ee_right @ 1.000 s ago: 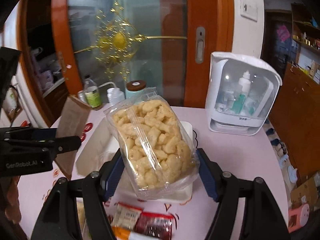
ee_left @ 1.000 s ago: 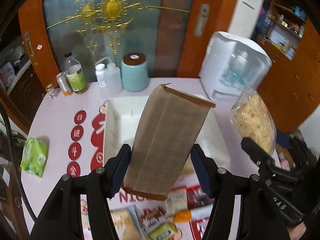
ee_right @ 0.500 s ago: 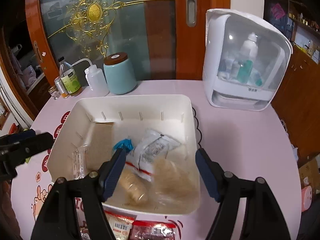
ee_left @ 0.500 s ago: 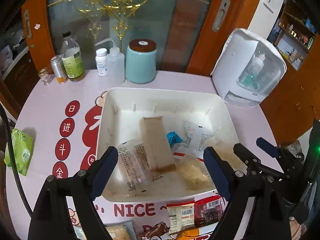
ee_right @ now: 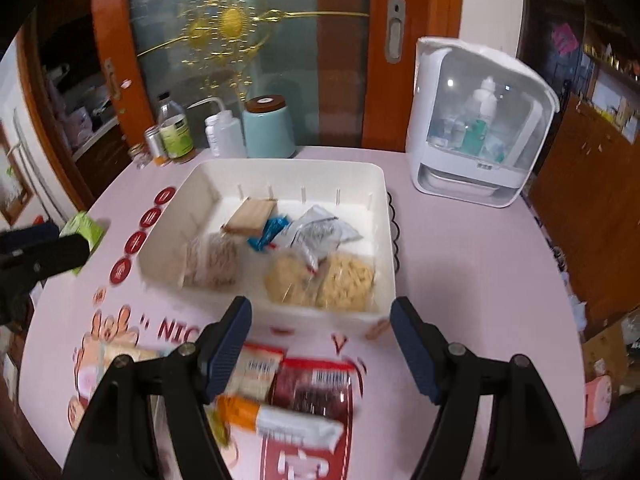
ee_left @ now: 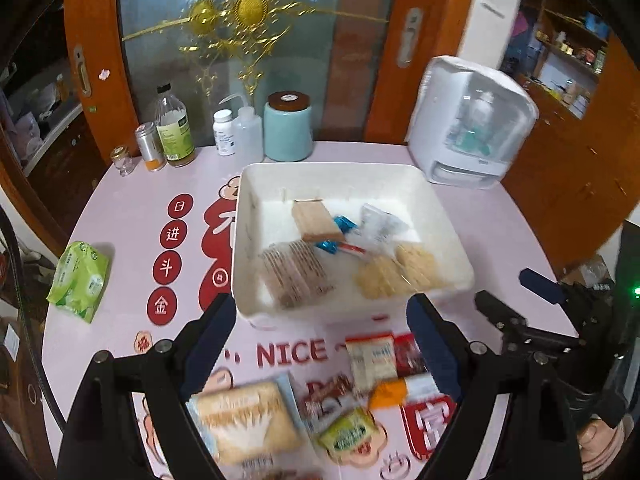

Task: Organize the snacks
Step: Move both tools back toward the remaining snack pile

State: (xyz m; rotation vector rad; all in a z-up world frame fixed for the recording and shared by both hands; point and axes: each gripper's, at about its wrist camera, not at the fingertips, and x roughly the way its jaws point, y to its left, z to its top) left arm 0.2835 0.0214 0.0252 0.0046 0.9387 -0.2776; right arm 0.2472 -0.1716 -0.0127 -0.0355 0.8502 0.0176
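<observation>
Already, several snacks are gathered in the white bin (ee_right: 382,240) on the pink counter (ee_right: 472,280): a brown paper packet (ee_right: 252,216), a silver pouch (ee_right: 316,234), a blue-wrapped piece (ee_right: 269,234) and clear bags of puffed pieces (ee_right: 348,280). More packets are left loose in front of the bin, among them a red pack (ee_right: 316,386) and an orange-and-white bar (ee_right: 280,420) (both blurred). The left tool (ee_left: 320,348) and the right tool (ee_right: 320,344) are held wide open, with nothing between the fingers. "NICE" is printed in red on the counter; the packet labels cannot be read.
</observation>
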